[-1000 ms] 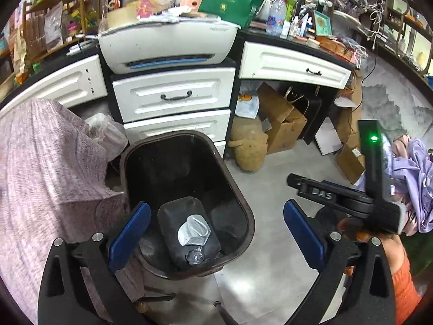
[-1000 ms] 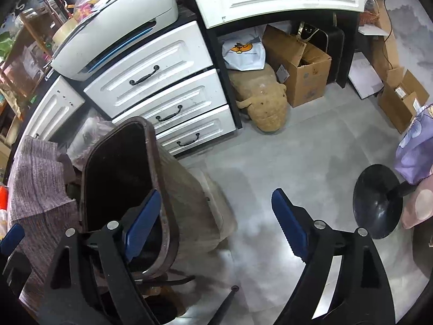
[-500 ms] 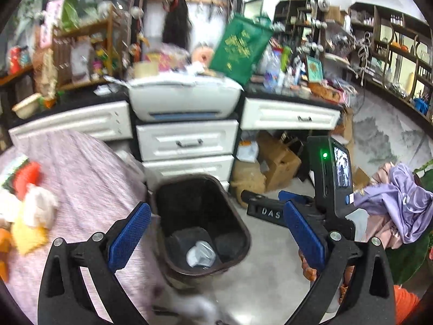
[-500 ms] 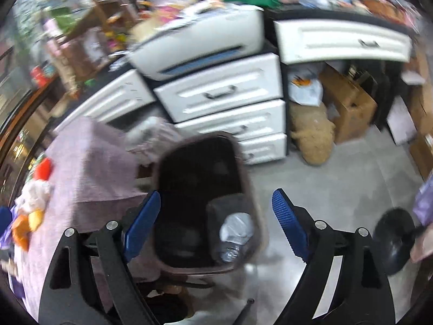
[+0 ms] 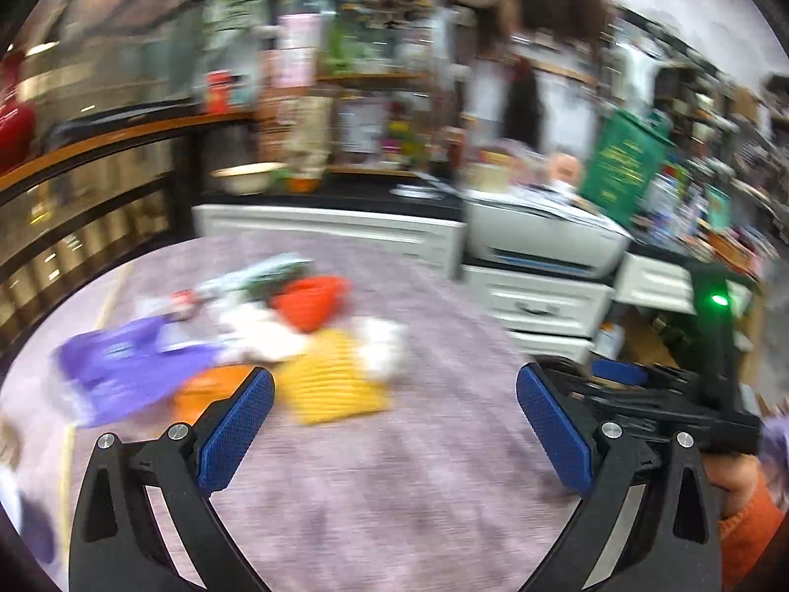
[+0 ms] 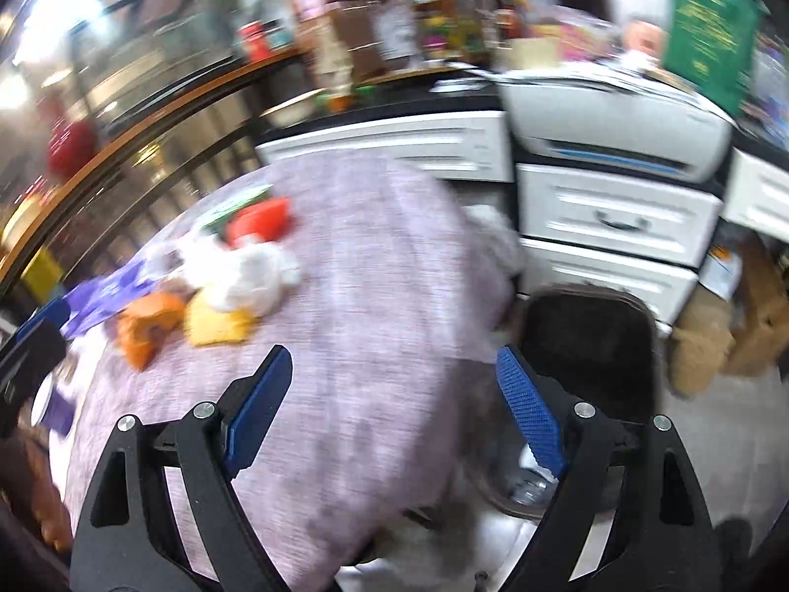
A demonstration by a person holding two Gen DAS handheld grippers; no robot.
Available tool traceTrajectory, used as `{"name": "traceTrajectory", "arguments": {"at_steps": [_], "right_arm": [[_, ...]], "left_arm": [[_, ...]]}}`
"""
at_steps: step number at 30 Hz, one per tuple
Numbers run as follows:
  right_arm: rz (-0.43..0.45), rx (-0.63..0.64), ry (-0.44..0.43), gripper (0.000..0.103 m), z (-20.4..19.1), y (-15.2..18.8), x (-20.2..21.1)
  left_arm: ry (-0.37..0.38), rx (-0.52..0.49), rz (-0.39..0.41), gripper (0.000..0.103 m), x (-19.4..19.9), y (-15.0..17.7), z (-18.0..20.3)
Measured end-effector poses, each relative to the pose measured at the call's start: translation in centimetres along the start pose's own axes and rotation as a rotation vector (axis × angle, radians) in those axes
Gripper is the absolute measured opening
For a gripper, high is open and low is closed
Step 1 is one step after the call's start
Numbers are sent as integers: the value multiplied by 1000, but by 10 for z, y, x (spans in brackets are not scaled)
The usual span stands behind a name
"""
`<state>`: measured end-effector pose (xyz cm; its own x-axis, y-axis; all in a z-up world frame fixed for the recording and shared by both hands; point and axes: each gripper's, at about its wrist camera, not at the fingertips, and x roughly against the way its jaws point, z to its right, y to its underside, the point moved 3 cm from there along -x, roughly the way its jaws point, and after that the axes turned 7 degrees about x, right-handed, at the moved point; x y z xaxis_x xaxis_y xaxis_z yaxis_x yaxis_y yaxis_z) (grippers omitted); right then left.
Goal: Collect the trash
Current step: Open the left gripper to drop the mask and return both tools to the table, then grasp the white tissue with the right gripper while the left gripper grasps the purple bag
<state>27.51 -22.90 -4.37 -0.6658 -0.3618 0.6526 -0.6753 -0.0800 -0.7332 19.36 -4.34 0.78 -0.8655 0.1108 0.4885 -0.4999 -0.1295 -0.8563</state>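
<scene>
A table draped in a mauve, finely woven cloth fills the middle of both views, its surface soft and slightly mottled. Behind its far edge stands a white drawer unit with moulded fronts and dark handles, a white printer on top. Just off the table's right edge, on the floor, sits the dark plastic trash bin, rounded at the rim, with something pale and shiny low inside it.

The trash still to collect lies bunched toward the table's far left part: a limp purple plastic bag, crumpled white tissue or film, a flat, ribbed yellow piece, a glossy red wrapper and an orange scrap. Motion blur hides finer detail.

The left gripper hangs above the table's near half with its blue textured pads spread wide and nothing between them; the right gripper, equally wide open and empty, sits over the right edge beside the bin.

The step appears to be reaching for the next piece. It would go best by slowing enough to settle on one item, coming down on a raised fold of the soft wrappers rather than flat sheet, and avoiding pinching the cloth.
</scene>
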Motion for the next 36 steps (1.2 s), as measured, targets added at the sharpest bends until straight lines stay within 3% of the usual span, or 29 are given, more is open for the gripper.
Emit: {"name": "traceTrajectory", "arguments": {"at_steps": [5, 12, 17, 22, 26, 28, 31, 33, 36], "right_arm": [[-7, 95, -79, 84, -52, -13, -17], [-29, 194, -115, 84, -95, -27, -46], [-53, 235, -80, 84, -108, -41, -71], [-85, 224, -60, 73, -107, -51, -91], [-105, 220, -48, 65, -106, -53, -104], [-118, 223, -42, 51, -105, -52, -109], [-135, 221, -30, 38, -103, -49, -115], [-128, 217, -28, 34, -101, -49, -115], [-120, 217, -32, 30, -101, -50, -113]], "left_arm": [[-144, 127, 56, 97, 22, -11, -76], [-287, 196, 67, 97, 27, -19, -142], [-293, 266, 16, 97, 9, -21, -175], [-282, 327, -22, 96, -3, -16, -192], [-309, 337, -50, 85, -14, -15, -202], [-297, 358, -67, 76, -17, -12, -205], [-291, 385, -89, 60, -21, -8, -210], [-289, 394, -89, 51, -20, -6, -211], [-292, 399, -83, 45, -17, -4, -211]]}}
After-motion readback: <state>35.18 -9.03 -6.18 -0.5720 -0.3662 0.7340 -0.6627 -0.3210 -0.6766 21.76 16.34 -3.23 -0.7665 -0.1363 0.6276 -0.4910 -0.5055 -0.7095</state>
